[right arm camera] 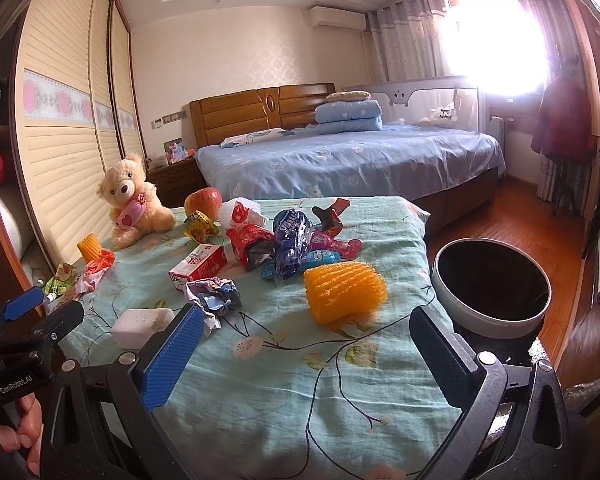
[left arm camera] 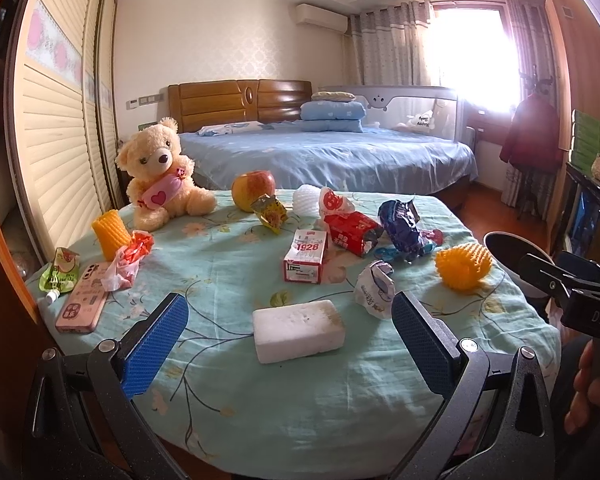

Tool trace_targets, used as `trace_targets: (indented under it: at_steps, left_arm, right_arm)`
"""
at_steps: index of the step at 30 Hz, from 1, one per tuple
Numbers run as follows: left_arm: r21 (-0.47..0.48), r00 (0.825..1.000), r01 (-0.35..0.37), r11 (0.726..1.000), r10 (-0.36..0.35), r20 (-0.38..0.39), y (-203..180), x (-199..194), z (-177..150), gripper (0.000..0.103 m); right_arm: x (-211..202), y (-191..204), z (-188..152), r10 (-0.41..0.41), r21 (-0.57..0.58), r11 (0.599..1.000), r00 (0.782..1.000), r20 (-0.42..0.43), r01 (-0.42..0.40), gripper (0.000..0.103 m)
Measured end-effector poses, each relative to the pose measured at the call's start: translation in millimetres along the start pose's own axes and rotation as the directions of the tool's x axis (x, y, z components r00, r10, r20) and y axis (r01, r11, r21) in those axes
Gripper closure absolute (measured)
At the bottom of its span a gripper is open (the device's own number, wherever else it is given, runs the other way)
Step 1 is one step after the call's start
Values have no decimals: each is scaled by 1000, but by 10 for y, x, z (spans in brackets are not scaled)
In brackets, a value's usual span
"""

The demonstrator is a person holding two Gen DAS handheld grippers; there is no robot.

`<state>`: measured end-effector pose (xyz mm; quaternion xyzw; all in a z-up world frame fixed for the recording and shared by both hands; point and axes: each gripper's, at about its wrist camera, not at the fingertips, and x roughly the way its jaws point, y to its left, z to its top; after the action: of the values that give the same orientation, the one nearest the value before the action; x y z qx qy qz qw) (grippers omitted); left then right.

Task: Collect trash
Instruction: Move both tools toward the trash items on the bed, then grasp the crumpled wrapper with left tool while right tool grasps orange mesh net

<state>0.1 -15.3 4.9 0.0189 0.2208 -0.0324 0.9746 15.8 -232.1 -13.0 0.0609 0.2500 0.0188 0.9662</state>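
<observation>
So both tools sit spread apart w/ nothing held: left tool (left arm camera: 290, 344) over the foam block (left arm camera: 299, 335), right tool (right arm camera: 306, 354) near the yellow net (right arm camera: 345, 297). Wrappers (right arm camera: 290, 248) litter the table (right arm camera: 260, 400), bin (right arm camera: 492, 294) beside it. Risk: grabbing keepers (phone (left arm camera: 85, 298), apple (left arm camera: 253, 190)) or snagging cloth.

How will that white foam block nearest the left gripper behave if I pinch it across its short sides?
The white foam block looks like packing foam, so probably very light and fairly stiff. Its pitted, crumbly-looking face suggests the pads may dent it. It lies flat on the cloth-covered table, so it should slide rather than roll.
</observation>
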Motion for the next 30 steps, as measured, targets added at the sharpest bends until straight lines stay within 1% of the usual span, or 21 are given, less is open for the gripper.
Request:
trace_targets:
  at_steps: [12,18,22,26,30]
  left_arm:
    - [5,1000,6,1000,-6,-9,-48,12,-2,0]
    - [4,999,22,1000,-22,-36,-38,87,3,0]
    - [-3,997,43,999,-43,-65,-57,190,21,0]
    - [7,993,67,998,-66,-100,-135,318,44,0]
    - [2,983,99,995,-97,-153,-232,510,61,0]
  right_arm:
    - [16,-20,-12,2,1,1000,1000,-8,-2,0]
    - [59,-78,-18,1,2,1000,1000,-26,-1,0]
    - [138,-124,-1,-5,3,1000,999,-52,5,0]
    - [273,-206,15,-9,10,1000,995,-99,10,0]
    - [454,-335,15,-16,29,999,987,-160,21,0]
